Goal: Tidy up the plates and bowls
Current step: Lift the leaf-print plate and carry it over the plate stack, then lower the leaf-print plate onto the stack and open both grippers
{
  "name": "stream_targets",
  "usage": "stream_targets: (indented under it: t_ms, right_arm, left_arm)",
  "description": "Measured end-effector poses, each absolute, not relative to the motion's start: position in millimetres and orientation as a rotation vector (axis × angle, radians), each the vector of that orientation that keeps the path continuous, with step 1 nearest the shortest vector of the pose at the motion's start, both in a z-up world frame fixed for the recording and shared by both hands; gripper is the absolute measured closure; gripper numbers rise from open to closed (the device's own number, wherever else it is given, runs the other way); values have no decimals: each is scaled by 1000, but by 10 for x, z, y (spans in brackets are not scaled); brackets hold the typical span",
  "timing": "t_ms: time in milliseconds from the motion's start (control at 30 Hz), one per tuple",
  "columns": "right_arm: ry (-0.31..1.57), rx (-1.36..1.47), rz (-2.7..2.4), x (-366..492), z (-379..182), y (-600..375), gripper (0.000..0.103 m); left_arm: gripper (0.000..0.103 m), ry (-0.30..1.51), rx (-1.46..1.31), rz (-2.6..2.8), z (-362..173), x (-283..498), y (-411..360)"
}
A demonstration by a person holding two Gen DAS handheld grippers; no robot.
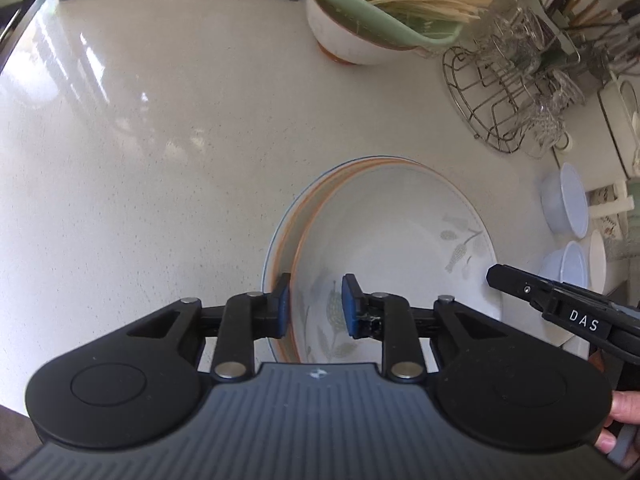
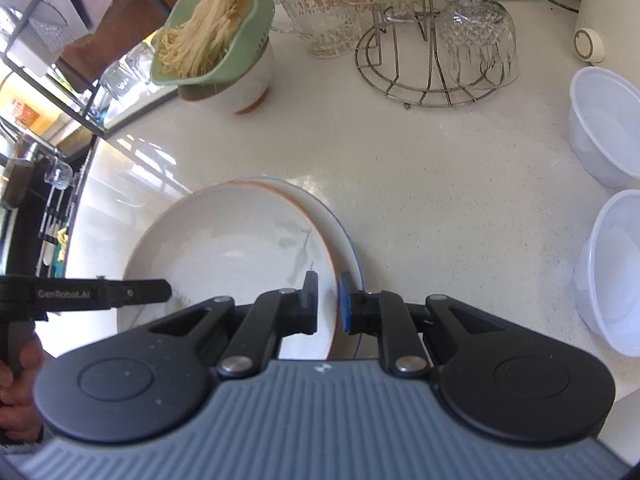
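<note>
Two plates (image 1: 384, 240) lie stacked on the desk (image 1: 160, 160) in front of me: the top one has an orange rim and a grey leaf print, the lower one (image 2: 348, 248) a blue rim, and the top plate sits shifted off-centre on it. My left hand-held gripper (image 1: 314, 306) straddles the top plate's near-left rim with its jaws partly apart; one blue pad is outside the rim, the other over the plate's inside, and neither presses on it. My right hand-held gripper (image 2: 328, 306) is closed to a narrow gap around the same plate's right edge, pinching the rim between its pads. Two translucent white plastic bowls (image 2: 608, 120) stand upright, one beside the other, on the desk to the right, well apart from the plates; the second (image 2: 612, 272) is nearer me. At the back, one green colander (image 2: 224, 40) full of pale noodles rests tilted in one white bowl (image 2: 252, 84) with an orange foot. Beside that is one round wire rack (image 2: 420, 72) holding upturned cut glasses, with a glass jug (image 2: 316, 12) just left of it. I can read two markings: "DAS" on the right gripper's side in the left view, and "GenRobot.AI" on the left gripper's side in the right view.
</note>
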State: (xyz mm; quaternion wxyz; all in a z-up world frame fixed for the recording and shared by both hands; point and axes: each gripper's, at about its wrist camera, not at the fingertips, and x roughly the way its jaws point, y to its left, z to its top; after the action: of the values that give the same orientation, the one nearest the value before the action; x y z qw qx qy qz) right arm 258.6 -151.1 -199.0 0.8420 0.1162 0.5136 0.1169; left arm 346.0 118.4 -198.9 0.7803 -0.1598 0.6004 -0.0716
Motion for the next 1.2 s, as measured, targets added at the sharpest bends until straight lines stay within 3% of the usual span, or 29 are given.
stream_targets:
  t_ms: [367,467,667,733,1100,1200]
  right_arm:
    - [1010,256,285,2571,-1852,-1562,88]
    - [1001,267,274,2564,-1848,-1586,87]
    - [1015,280,257,2542,-1874,-1559,67]
    - [1013,280,244,2535,-1883,-1547,51]
    - [1067,385,170,2550,-2152,-1539,51]
    - [1078,380,168,2526,-2195,-1507,57]
  left_arm:
    - [74,1283,-403,-160,-1895,3319,1337]
    - [67,1278,-394,-154,-1889,3289,1386]
    - [65,1274,-396,-176,-1949,3259,1447]
    - [63,1271,-393,-175,-1991,3277,1456]
    - [62,1285,-452,-227,-2339,3394,1522]
    - [62,1282,-490,-246,-2395,3393,1559]
